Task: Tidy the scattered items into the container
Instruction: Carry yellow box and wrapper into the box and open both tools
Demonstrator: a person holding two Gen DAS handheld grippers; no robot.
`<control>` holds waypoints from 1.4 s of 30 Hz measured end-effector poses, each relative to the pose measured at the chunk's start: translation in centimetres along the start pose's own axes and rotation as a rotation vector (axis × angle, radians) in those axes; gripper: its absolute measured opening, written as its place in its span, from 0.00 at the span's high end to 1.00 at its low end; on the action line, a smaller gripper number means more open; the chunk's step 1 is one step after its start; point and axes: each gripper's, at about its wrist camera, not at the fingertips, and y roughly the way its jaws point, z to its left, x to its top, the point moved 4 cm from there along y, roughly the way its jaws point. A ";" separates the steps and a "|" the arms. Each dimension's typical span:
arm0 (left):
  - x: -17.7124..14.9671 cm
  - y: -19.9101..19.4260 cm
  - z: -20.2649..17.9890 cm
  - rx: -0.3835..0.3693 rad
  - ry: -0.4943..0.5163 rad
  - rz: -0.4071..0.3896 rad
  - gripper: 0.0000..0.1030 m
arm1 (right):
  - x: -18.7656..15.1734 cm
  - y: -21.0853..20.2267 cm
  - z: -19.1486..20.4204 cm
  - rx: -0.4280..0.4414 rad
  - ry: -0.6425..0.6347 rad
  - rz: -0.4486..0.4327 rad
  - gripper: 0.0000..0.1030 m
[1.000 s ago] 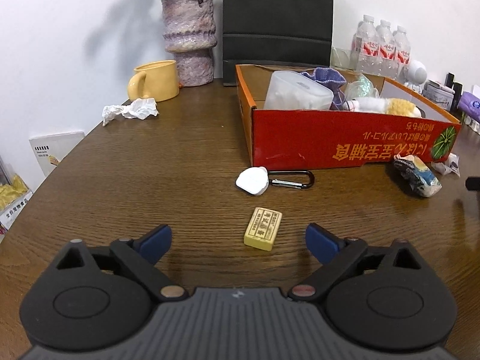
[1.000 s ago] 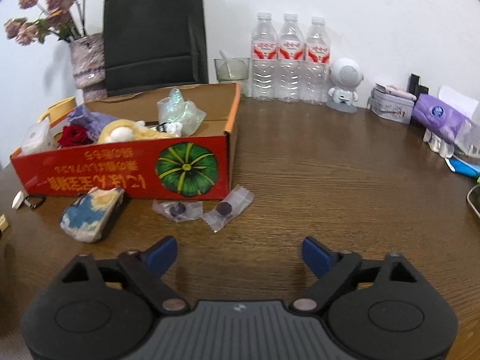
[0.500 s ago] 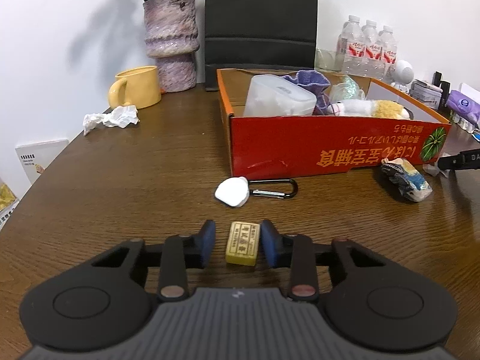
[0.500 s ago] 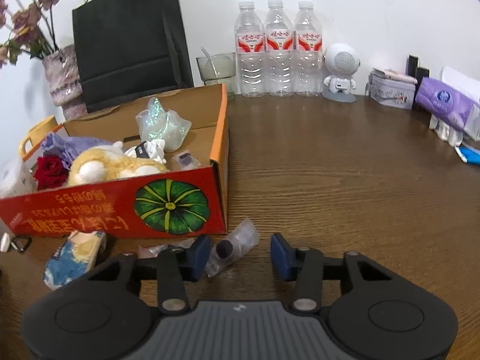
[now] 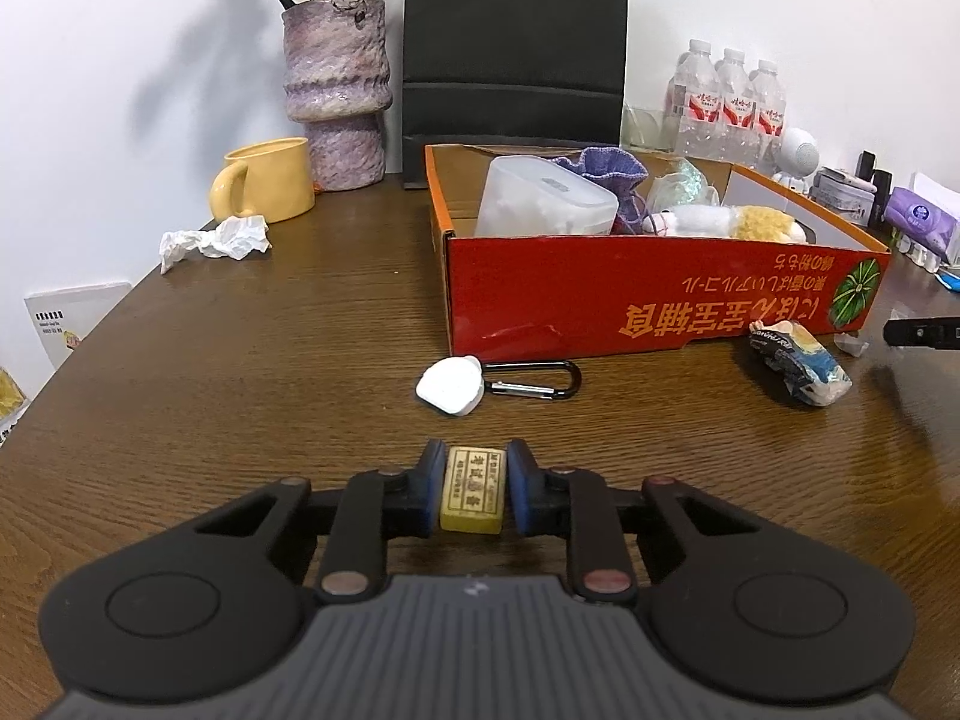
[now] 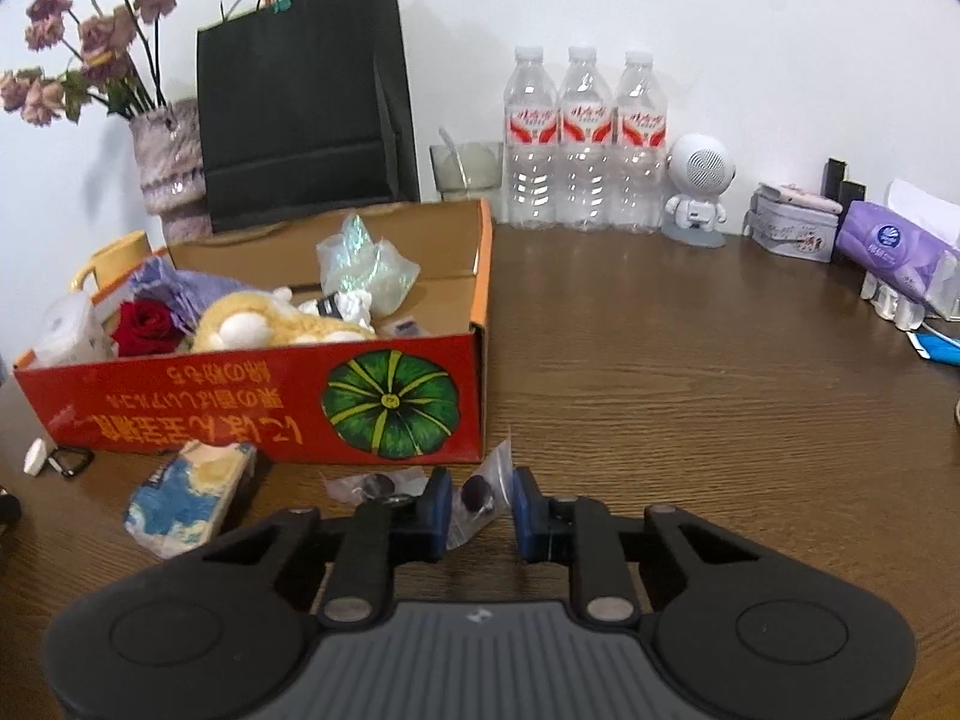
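Left gripper clamped on yellow block. Right gripper narrowly open around clear packet, left pad touching, beside red box.

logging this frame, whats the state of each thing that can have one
left gripper: jaws shut on yellow block
right gripper: jaws nearly closed around clear packet, contact unclear
red box: open, partly filled
carabiner: closed, on table
water bottles: upright, capped

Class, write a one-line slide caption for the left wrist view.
Left tool clamps a small yellow rectangular block on the brown wooden table, near the red cardboard box.
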 end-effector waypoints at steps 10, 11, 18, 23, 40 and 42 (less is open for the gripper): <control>2.3 -3.5 -0.3 -0.046 -0.032 -0.114 0.79 | 1.6 -3.6 0.7 0.073 0.019 -0.100 0.99; 3.0 -4.0 -0.3 -0.049 -0.030 -0.138 0.79 | 2.1 -3.9 0.9 0.081 0.016 -0.115 0.99; 9.1 -5.7 -1.2 -0.110 -0.024 -0.274 0.79 | 6.0 -5.0 2.9 0.132 -0.026 -0.200 0.99; 13.2 -3.5 -2.7 -0.147 -0.043 -0.309 0.79 | 9.2 -2.9 4.5 0.137 -0.043 -0.219 0.99; 14.9 8.7 -1.4 -0.118 -0.131 -0.133 0.58 | 10.2 9.7 5.7 0.114 -0.029 -0.025 0.88; 14.8 8.6 -1.6 -0.106 -0.133 -0.137 0.40 | 10.2 9.5 5.6 0.116 -0.020 -0.022 0.67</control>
